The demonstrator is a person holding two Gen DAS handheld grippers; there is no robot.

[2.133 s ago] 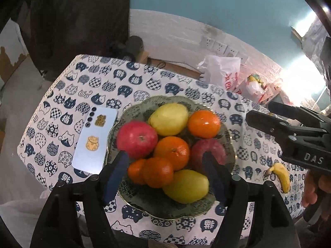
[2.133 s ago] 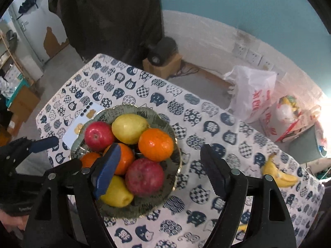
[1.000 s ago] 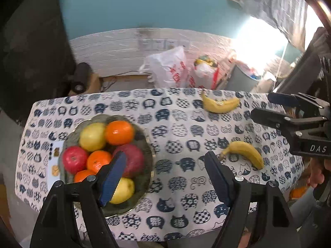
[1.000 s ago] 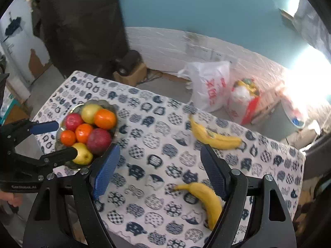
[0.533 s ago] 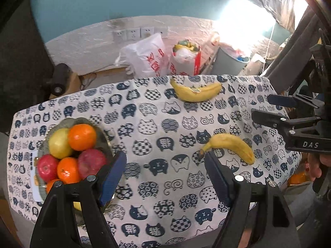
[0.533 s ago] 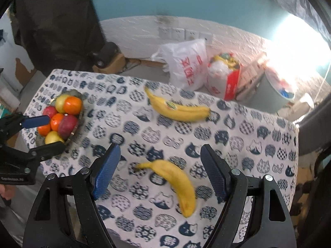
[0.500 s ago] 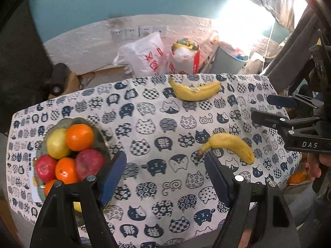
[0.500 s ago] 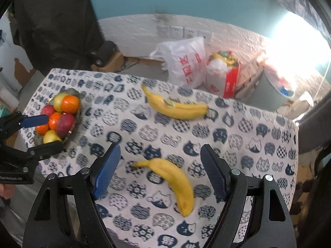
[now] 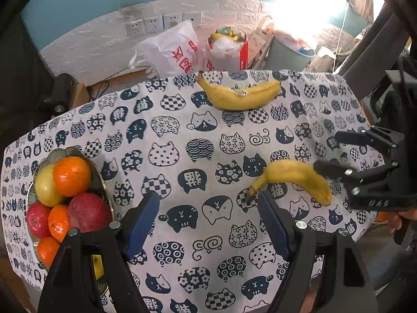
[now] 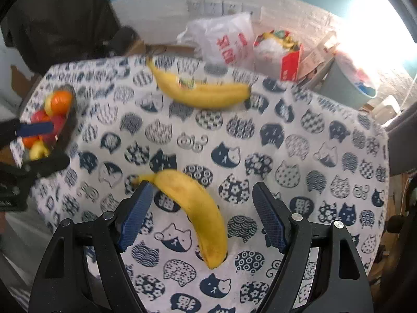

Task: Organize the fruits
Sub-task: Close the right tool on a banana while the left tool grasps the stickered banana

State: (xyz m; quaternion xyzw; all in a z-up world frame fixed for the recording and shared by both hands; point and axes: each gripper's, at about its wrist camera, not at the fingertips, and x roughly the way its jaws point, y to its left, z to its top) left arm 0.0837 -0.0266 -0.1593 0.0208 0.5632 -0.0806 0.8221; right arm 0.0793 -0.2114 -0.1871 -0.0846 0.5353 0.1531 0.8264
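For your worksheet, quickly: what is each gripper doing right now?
Left gripper: open, holding nothing.
Right gripper: open, holding nothing, near banana between its fingers.

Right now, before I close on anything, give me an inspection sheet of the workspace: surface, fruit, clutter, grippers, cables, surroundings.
Surface: table under a cat-print cloth, lying flat where visible.
Job's things: near banana loose on the cloth, lying between the right gripper's fingers; far banana with a sticker near the back edge; fruit bowl at the left end, piled with apples, oranges and a pale yellow fruit.
Clutter: nothing seen on the cloth besides the fruit.
Grippers: right gripper open, straddling the near banana; left gripper open over bare cloth, holding nothing.
Cables: nothing seen on the table.
Surroundings: plastic bags, bin, wall sockets behind the table.
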